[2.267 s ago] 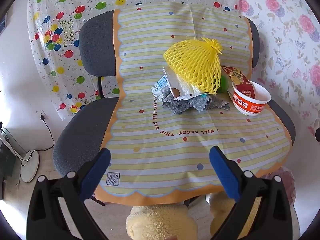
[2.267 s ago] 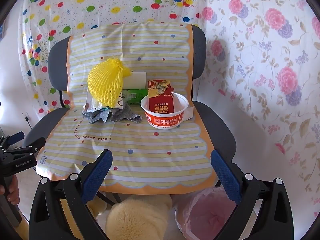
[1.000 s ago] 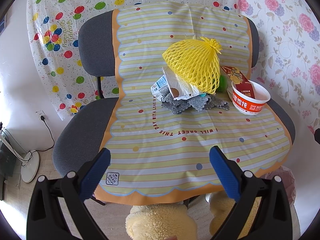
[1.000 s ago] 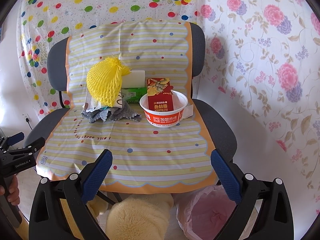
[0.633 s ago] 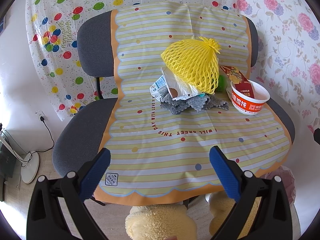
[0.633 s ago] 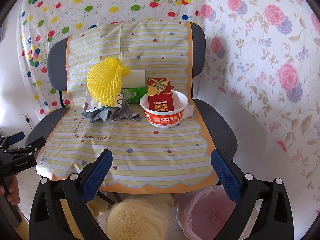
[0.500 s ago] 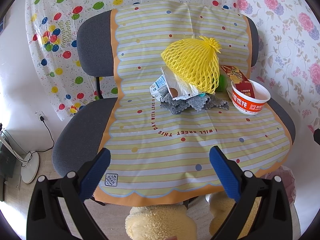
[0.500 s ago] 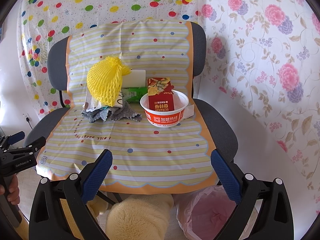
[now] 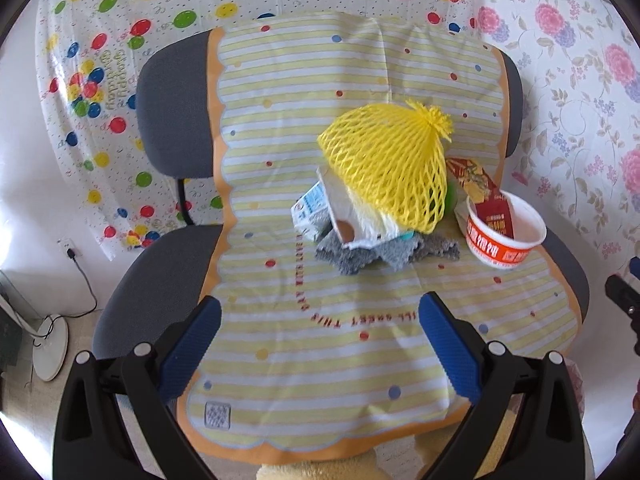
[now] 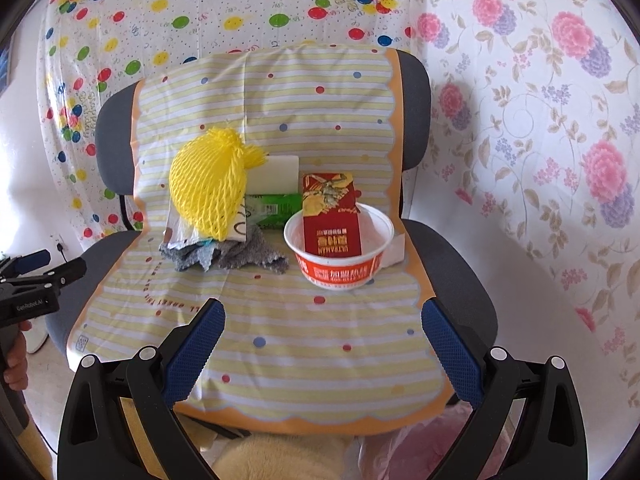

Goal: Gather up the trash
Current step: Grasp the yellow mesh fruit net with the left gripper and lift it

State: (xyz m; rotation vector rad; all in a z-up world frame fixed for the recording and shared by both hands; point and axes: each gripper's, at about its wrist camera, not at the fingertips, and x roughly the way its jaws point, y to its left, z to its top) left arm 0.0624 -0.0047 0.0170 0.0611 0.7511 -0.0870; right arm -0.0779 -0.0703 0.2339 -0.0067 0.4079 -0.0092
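trash pile sits mid-seat on striped cloth (image 9: 328, 360) over grey chair (image 9: 176, 120): yellow foam net (image 9: 384, 176) atop grey rag (image 10: 232, 258), red-white paper bowl (image 10: 340, 256) just beside. left gripper (image 9: 320, 332) and right gripper (image 10: 322, 334) both spread wide, empty, short of the pile.

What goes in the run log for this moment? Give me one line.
stage: approach | left gripper: open, empty | right gripper: open, empty | yellow foam net, paper bowl, grey rag: untouched on chair

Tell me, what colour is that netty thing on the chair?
The foam net is bright yellow all over; the left wrist view shows it best.
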